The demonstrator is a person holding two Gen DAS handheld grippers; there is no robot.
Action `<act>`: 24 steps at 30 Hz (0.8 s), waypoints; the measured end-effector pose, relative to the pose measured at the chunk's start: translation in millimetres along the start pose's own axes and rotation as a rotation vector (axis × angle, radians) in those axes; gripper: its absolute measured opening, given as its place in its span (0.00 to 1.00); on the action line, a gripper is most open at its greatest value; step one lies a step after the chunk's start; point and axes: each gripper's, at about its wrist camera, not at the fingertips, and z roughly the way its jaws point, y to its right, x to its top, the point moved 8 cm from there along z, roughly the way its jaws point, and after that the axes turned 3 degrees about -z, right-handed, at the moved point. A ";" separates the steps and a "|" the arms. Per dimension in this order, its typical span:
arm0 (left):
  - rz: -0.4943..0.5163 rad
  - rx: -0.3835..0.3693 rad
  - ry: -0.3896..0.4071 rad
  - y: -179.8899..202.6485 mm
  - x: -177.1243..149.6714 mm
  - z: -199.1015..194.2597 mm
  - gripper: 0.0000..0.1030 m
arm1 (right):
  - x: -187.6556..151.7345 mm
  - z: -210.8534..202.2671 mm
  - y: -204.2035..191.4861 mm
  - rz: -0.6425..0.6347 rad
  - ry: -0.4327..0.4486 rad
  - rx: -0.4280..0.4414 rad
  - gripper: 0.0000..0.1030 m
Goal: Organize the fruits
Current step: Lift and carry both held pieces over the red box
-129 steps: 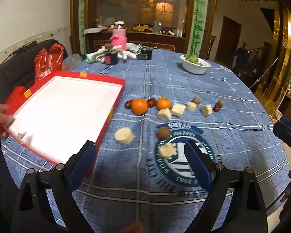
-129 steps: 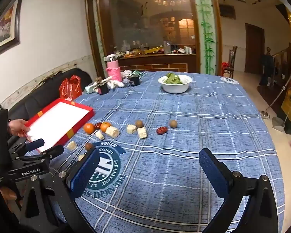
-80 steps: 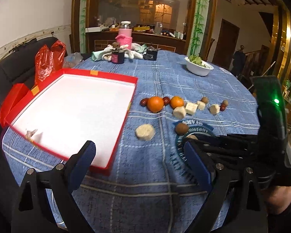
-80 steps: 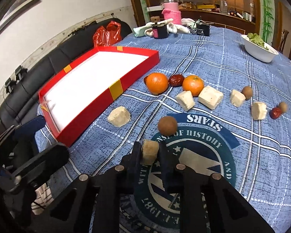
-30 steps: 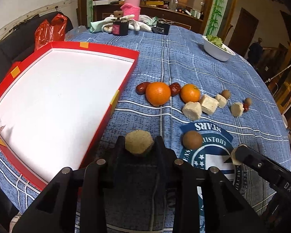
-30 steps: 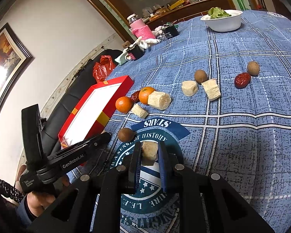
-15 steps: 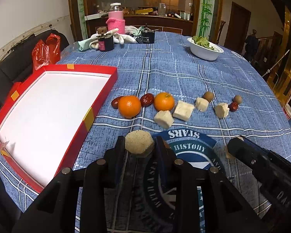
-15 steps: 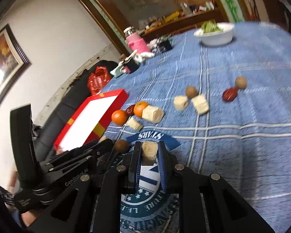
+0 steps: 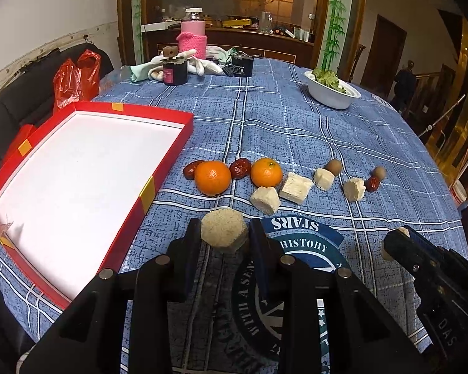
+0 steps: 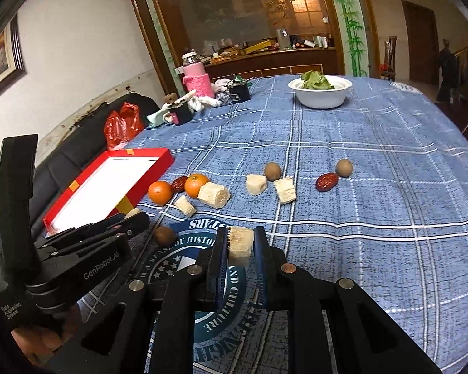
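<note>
**Fruits part lifted, part scattered beside the red tray**

Fruits lie in a loose row across the blue checked table: two oranges, dark red dates, small brown round fruits and several pale cut chunks. One more brown fruit sits apart on the round printed emblem, close to the left gripper.

The left gripper has its fingers closed on a pale hexagonal chunk, held above the cloth just right of the red tray. The tray's white floor holds no fruit; its raised red wall stands between the held chunk and the inside.

The right gripper has its fingers clamped on a small fibrous pale piece, over the emblem.

Farther back stand a white bowl of greens, a pink-sleeved bottle, a small dark jar, a black box and white cloths. A red plastic bag rests on the black sofa behind the tray.
</note>
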 end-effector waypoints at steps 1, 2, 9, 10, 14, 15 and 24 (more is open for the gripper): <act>-0.003 -0.004 -0.001 -1.0 -0.3 -0.3 0.28 | 0.1 -0.2 0.3 -0.008 -0.003 -0.016 0.16; -0.004 -0.006 0.001 -1.3 -0.9 -1.5 0.28 | 0.0 -0.3 0.7 -0.008 -0.005 -0.023 0.16; -0.018 -0.015 0.013 -6.4 0.1 -7.4 0.28 | -0.5 -1.7 2.0 -0.015 -0.012 -0.072 0.16; -0.018 -0.015 0.014 -6.2 0.0 -7.5 0.28 | 0.1 -2.1 2.0 -0.018 -0.011 -0.075 0.16; -0.019 -0.015 0.016 -6.3 0.1 -8.7 0.28 | 1.0 -2.1 1.6 -0.026 -0.011 -0.083 0.16; -0.018 -0.014 0.018 -6.1 0.3 -8.9 0.28 | 1.2 -2.2 1.5 -0.027 -0.010 -0.083 0.16; -0.007 -0.005 0.012 -2.5 -0.5 -6.6 0.28 | 0.9 -1.3 3.9 -0.022 -0.013 -0.079 0.16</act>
